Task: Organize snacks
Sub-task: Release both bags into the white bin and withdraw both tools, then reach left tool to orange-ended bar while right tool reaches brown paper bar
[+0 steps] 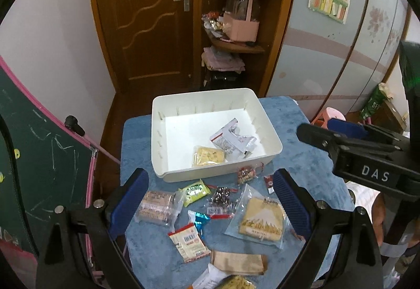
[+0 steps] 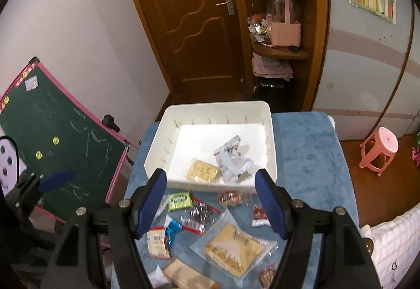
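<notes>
A white bin (image 1: 270, 129) sits at the far end of a blue cloth (image 1: 302, 147) on a small table, and two snacks already lie inside it: a yellow biscuit pack (image 1: 208, 155) and a crumpled white packet (image 1: 232, 138) just to its right. The rest of the snacks are scattered on the cloth nearer the camera, among them a green packet (image 1: 195, 190), a large clear-wrapped cake (image 1: 261, 218) and a red-and-white packet (image 1: 189, 243). The left gripper (image 1: 210, 199) hangs above this pile with its jaws spread wide and nothing between them. The right gripper (image 2: 211, 201) hovers beside it, about half open, also empty.
</notes>
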Tool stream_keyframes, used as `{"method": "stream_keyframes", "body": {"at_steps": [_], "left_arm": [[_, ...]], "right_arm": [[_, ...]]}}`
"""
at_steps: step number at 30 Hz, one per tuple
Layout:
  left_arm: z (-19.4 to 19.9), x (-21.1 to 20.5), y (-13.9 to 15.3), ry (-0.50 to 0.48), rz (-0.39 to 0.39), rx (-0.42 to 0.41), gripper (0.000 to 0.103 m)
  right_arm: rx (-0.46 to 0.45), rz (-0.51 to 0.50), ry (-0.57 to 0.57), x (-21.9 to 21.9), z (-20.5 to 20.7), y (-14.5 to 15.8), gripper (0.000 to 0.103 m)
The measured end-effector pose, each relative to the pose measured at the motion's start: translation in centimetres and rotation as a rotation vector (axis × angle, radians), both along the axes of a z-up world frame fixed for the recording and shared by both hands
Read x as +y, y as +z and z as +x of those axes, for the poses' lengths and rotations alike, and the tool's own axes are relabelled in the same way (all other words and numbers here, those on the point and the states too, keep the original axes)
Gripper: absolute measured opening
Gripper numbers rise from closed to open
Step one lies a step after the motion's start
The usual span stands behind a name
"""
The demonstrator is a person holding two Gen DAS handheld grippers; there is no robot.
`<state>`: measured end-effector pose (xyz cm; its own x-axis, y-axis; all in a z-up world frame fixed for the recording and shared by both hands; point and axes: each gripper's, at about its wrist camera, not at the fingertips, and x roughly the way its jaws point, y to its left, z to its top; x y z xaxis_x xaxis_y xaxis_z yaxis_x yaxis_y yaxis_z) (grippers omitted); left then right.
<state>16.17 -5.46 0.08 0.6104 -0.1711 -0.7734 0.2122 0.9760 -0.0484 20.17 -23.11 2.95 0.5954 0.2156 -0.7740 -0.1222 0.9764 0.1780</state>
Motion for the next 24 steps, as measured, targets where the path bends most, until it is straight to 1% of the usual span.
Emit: {"method": "stream_keyframes", "body": {"at_steps": [5, 7, 9, 11, 15, 17, 19, 21, 24], "left_arm": [[-3.7, 0.9, -1.0, 0.004, 0.014, -0.022, 0.095], [-4.8, 1.4, -1.9, 0.008, 0.021, -0.016, 0.095], [-5.5, 1.8, -3.2, 0.013, 0.025, 0.004, 0.095], [-6.4, 2.3, -4.7, 0.025, 0.036, 0.014, 0.095], [-8.2, 3.0, -7.6, 0.04, 0.057, 0.023, 0.095], [-9.1, 3.2, -9.4, 0.041, 0.088, 0.044, 0.095], [-9.9, 3.1, -11.5, 0.041, 0.122, 0.076, 0.092], [-10.8, 3.1, -13.6, 0.026, 0.135, 0.113, 0.086], [-11.7, 3.3, -16.5, 0.005, 0.142, 0.171, 0.085]], "right_arm": [[0.013, -0.021, 0.017, 0.0, -3.5, -1.0, 0.071], [0.025, -0.062, 0.029, 0.4, -4.8, -1.7, 0.071], [0.045, -0.061, 0.051, 0.6, -6.2, -2.8, 0.071], [0.061, -0.062, 0.07, 0.9, -7.5, -4.0, 0.071], [0.04, -0.121, 0.104, 2.1, -10.1, -6.1, 0.071], [0.051, -0.15, 0.113, 2.7, -11.0, -7.5, 0.071], [0.076, -0.167, 0.133, 3.2, -11.5, -9.3, 0.07], [0.09, -0.187, 0.155, 3.6, -12.4, -10.9, 0.07], [0.097, -0.233, 0.209, 4.4, -13.8, -13.3, 0.066]]}}
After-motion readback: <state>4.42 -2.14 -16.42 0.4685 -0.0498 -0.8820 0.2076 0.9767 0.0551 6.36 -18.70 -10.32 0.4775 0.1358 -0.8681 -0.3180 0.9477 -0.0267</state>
